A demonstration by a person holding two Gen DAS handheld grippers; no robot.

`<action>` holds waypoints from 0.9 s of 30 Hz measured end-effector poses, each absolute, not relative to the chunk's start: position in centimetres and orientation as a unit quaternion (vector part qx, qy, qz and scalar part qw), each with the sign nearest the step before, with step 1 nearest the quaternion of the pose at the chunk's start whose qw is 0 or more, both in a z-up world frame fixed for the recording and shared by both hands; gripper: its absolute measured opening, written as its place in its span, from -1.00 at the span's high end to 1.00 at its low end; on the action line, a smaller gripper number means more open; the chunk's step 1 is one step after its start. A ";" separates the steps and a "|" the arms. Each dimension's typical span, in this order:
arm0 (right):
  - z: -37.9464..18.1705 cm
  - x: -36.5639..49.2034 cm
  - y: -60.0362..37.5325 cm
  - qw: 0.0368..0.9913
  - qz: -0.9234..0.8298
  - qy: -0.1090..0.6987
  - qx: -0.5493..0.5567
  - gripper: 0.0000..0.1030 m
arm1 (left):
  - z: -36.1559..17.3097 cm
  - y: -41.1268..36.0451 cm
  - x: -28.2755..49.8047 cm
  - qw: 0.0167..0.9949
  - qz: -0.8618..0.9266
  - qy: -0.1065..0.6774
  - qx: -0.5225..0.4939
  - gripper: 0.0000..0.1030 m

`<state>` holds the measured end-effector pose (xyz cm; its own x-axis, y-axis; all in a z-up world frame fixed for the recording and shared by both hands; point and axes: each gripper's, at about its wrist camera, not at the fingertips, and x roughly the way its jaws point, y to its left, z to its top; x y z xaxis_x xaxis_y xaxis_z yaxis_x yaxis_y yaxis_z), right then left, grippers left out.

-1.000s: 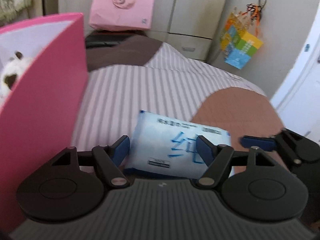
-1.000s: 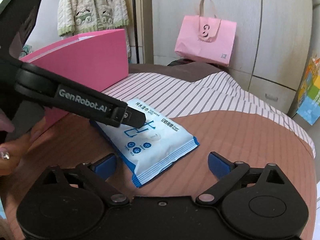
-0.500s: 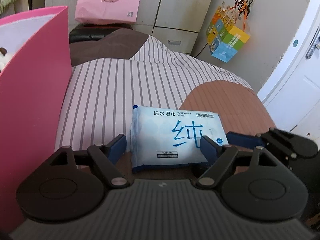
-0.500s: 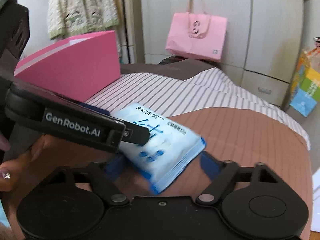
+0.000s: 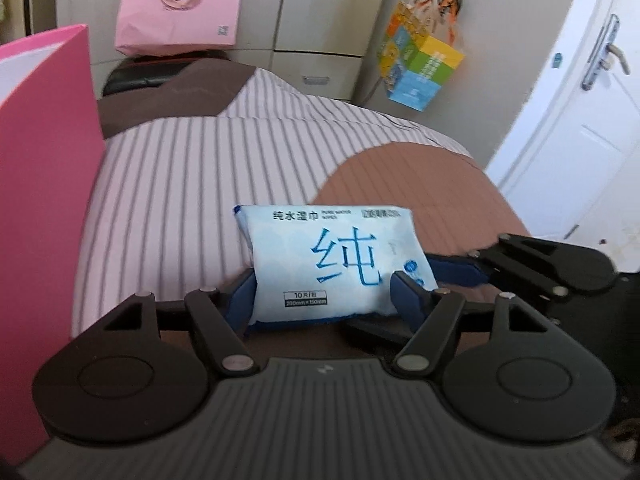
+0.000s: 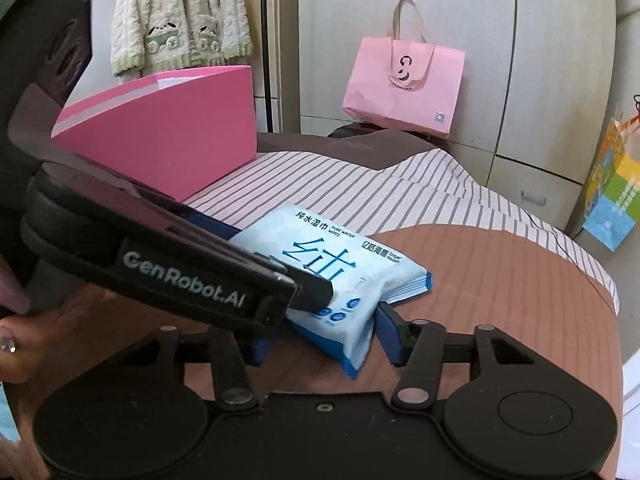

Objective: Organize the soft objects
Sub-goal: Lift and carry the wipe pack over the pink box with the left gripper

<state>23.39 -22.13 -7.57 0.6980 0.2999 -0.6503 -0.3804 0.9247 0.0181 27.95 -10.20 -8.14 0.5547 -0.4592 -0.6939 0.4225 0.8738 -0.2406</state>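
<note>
A pale blue pack of wet wipes [image 5: 332,260] lay on the bed [image 5: 180,184], across the seam where the striped bedding met the plain brown patch, with its large blue character facing up. Both grippers were on it at once. The left gripper [image 5: 326,294] had the pack's near end between its blue pads, one against each side, and its jaws were closing at about a middling spread. The right gripper [image 6: 324,334] came in from the right side of the left wrist view and straddled the pack's corner; its jaws were closing too, its right pad touched the pack's edge, and that corner looked lifted and slightly buckled in the right wrist view. Whether its left pad pressed on the pack could not be told, because the left gripper's black body lay across it. A hand [image 6: 36,344] held the left gripper at the near left. A pink box [image 6: 168,128] stood open on the bed to the left of the pack, well apart from it. At the far end of the bed a pink paper bag [image 6: 404,84] leaned against pale cabinet doors [image 6: 520,60]. A cream knitted garment [image 6: 176,20] hung at the far left, a colourful bag [image 5: 424,68] hung on the wall at the right, and a white door [image 5: 580,128] stood at the far right.
</note>
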 end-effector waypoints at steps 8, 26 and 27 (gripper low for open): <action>-7.5 22.5 -21.6 0.925 0.170 0.336 -0.048 -0.59 | -8.0 -10.9 25.9 0.885 -0.241 0.398 -0.017 -0.33; -5.9 14.6 -20.2 0.935 0.151 0.318 -0.051 -0.63 | -6.6 -9.4 17.5 0.887 -0.252 0.386 -0.018 -0.32; -5.6 14.0 -20.0 0.934 0.149 0.319 -0.054 -0.64 | -6.4 -9.2 16.8 0.888 -0.254 0.382 -0.022 -0.32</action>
<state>13.98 -20.05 -5.61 0.7523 0.2436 -0.6121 -0.3130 0.9497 -0.0067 16.80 -9.20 -6.41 0.5787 -0.4676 -0.6682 0.4342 0.8702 -0.2329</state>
